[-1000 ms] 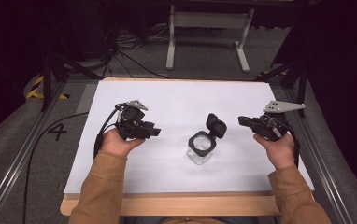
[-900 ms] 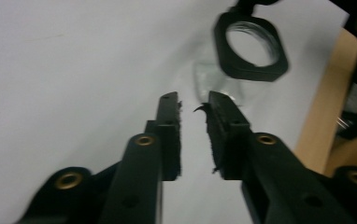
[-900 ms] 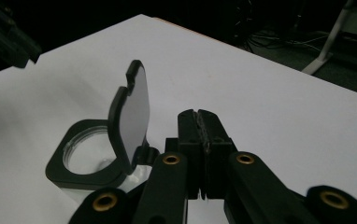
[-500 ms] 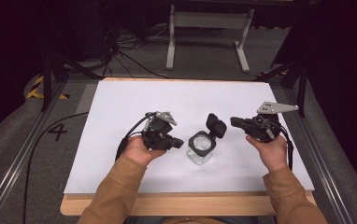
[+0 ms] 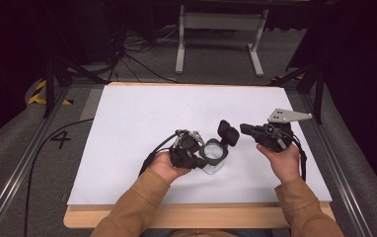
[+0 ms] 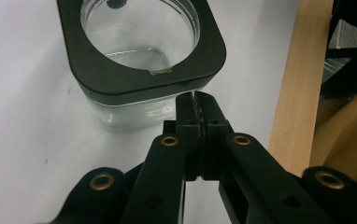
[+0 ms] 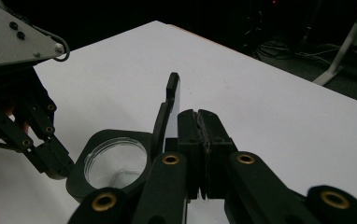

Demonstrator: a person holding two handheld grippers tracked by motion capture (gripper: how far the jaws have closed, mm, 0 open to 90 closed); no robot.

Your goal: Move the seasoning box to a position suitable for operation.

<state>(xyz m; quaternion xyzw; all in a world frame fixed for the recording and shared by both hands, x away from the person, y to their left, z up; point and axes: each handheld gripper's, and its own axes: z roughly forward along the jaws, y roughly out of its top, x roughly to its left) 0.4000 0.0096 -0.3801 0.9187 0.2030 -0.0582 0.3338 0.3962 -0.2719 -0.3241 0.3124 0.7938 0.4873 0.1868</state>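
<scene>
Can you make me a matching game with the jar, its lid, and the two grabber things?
Things:
1. glass jar
2. lid
3. left hand-held gripper
4. right hand-held gripper

States:
A. flipped up, standing open
B. shut, tips at the jar's black rim
C. clear, with nothing inside
D. shut, beside the raised lid

Pairs: 1-C, 2-A, 3-B, 4-D

- Our left gripper (image 5: 196,159) sits low and near the middle; its jaws have just been closing and now meet with nothing between them.
- Our right gripper (image 5: 245,130) hangs raised, pointing left, jaws pressed together.
- Both forearms enter from the bottom edge.
</scene>
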